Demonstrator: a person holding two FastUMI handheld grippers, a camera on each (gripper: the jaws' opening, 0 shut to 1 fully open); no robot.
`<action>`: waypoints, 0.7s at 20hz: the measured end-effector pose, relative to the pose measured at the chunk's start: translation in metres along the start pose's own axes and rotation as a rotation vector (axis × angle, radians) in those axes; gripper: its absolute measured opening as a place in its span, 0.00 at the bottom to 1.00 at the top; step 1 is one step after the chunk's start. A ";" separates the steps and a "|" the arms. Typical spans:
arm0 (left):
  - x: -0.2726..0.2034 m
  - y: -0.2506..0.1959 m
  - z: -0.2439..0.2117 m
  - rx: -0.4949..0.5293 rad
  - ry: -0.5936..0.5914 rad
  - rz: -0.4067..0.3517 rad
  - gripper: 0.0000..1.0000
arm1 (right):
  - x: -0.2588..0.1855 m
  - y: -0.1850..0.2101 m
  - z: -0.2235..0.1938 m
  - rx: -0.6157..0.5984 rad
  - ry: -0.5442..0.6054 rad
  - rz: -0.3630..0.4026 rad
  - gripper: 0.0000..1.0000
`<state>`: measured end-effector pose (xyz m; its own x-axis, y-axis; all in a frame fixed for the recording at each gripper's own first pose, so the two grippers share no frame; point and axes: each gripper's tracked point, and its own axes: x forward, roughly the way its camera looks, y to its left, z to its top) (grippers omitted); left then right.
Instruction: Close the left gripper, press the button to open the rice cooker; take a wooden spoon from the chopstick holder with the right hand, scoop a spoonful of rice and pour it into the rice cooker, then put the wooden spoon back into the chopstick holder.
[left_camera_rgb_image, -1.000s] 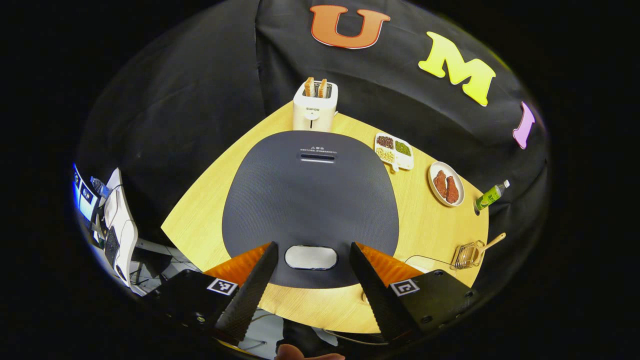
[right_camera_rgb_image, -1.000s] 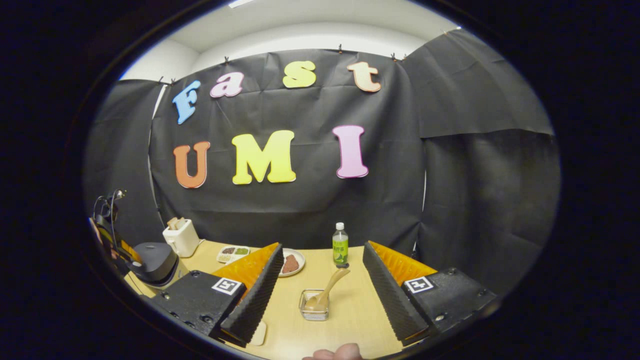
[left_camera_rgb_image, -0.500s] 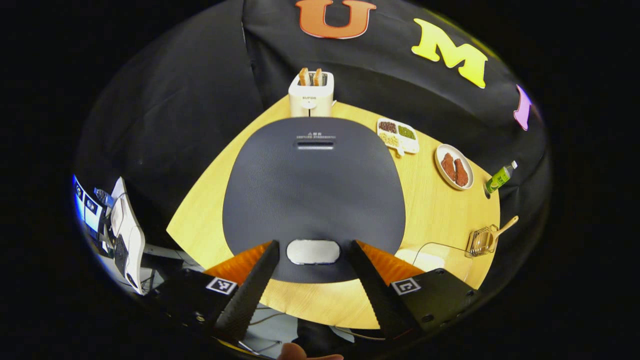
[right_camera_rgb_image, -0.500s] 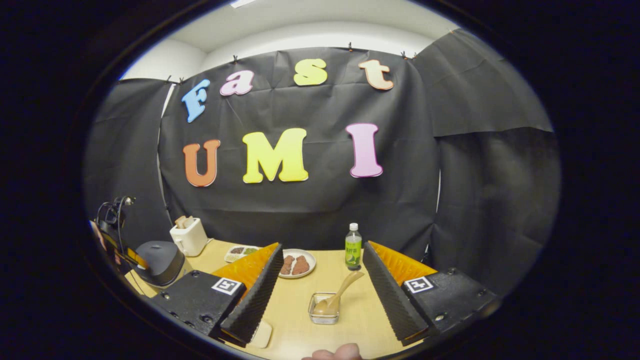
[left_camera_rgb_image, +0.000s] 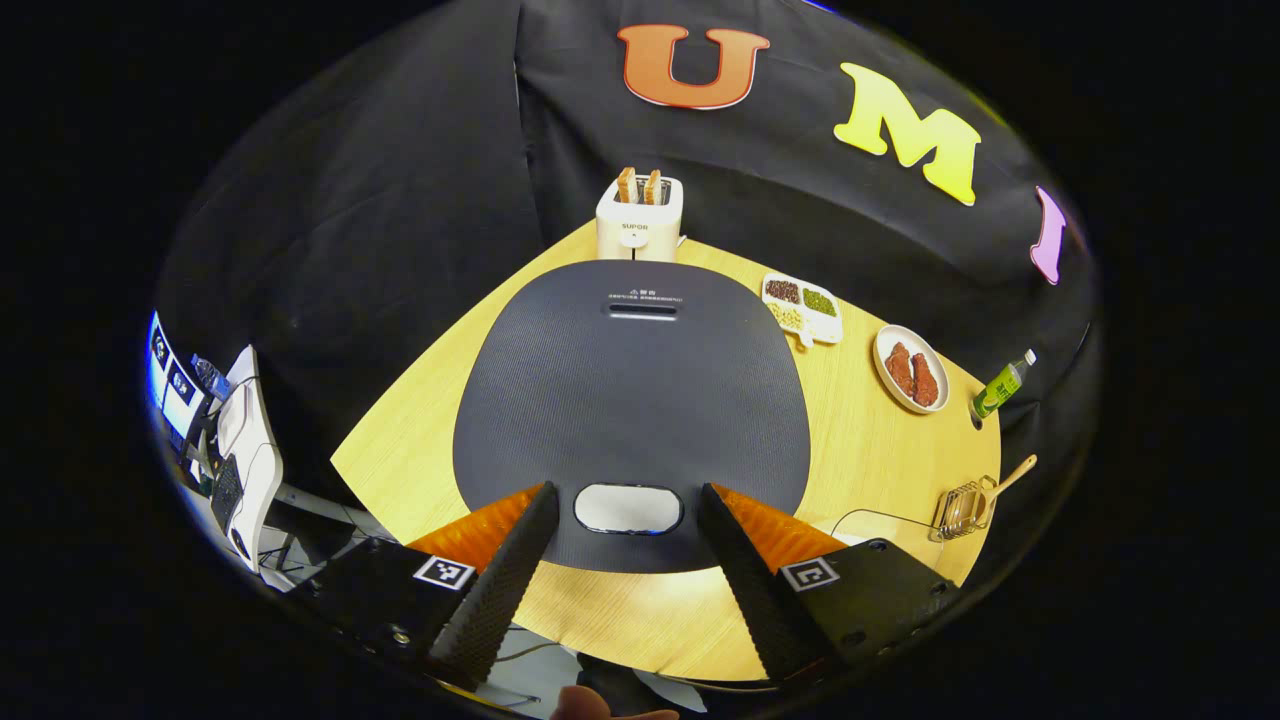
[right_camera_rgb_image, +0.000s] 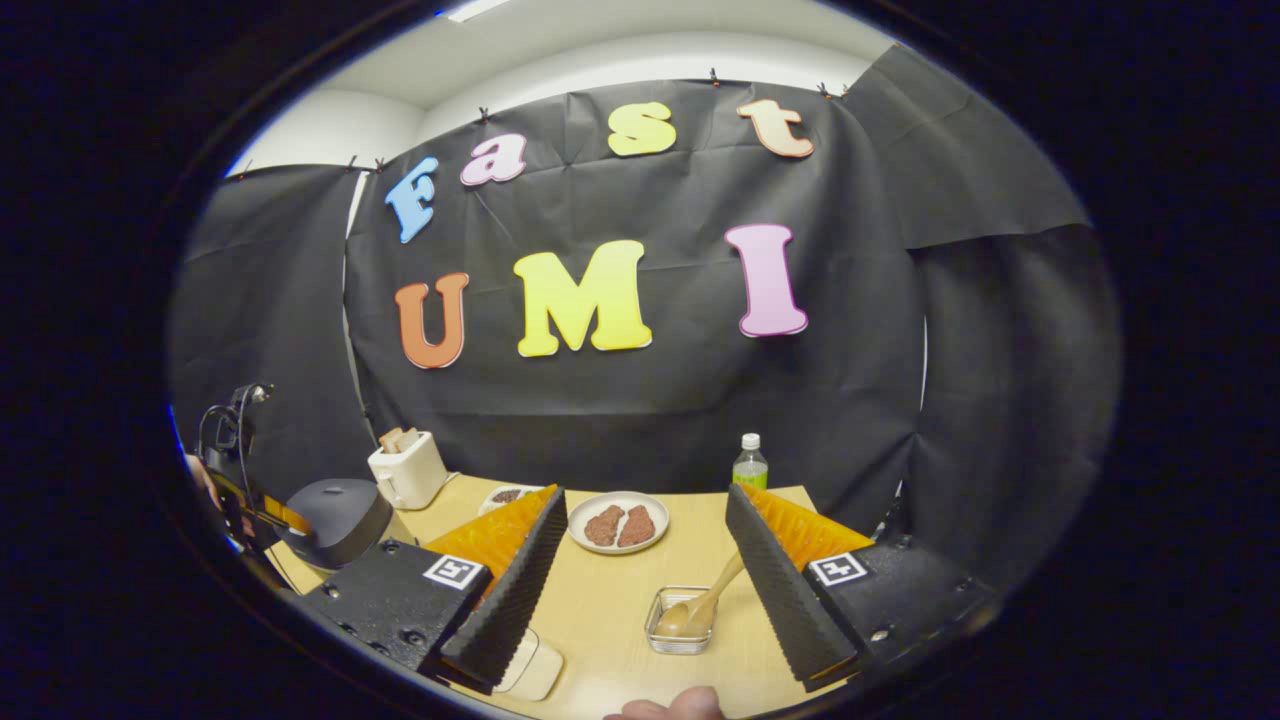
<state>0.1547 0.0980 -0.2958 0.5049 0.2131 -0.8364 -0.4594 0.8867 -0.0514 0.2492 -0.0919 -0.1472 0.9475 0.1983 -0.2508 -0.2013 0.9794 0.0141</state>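
Hovering over rice cooker (left_camera_rgb_image: 630, 400), left gripper (left_camera_rgb_image: 622, 520) jaws wide apart flanking button (left_camera_rgb_image: 628, 509); right gripper (right_camera_rgb_image: 645, 560) also spread, empty.

toaster (left_camera_rgb_image: 640, 216) behind rice cooker (left_camera_rgb_image: 630, 400) | wooden spoon (right_camera_rgb_image: 708, 600) in chopstick holder (right_camera_rgb_image: 680, 632)

Matt textured rice cooker lid (left_camera_rgb_image: 630, 400), glossy button (left_camera_rgb_image: 628, 508), pale wood-grain table (left_camera_rgb_image: 870, 450)

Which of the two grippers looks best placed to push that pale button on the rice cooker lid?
The left. In the left gripper view, the left gripper hovers right above the rice cooker, its open fingers framing the button. The right gripper faces the wooden spoon, with the cooker off to its side.
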 end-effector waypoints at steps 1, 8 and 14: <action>0.000 -0.001 0.000 0.014 -0.015 -0.007 0.96 | -0.005 0.001 0.003 -0.010 -0.009 0.001 0.99; -0.067 -0.014 0.013 0.040 -0.198 -0.148 0.94 | -0.070 0.012 0.033 -0.036 -0.080 -0.063 0.99; -0.182 -0.010 0.004 0.159 -0.469 -0.263 0.95 | -0.163 0.053 0.053 -0.027 -0.130 -0.136 1.00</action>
<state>0.0702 0.0519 -0.1408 0.8751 0.1040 -0.4727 -0.1770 0.9778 -0.1125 0.0970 -0.0703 -0.0538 0.9902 0.0694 -0.1215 -0.0745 0.9965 -0.0380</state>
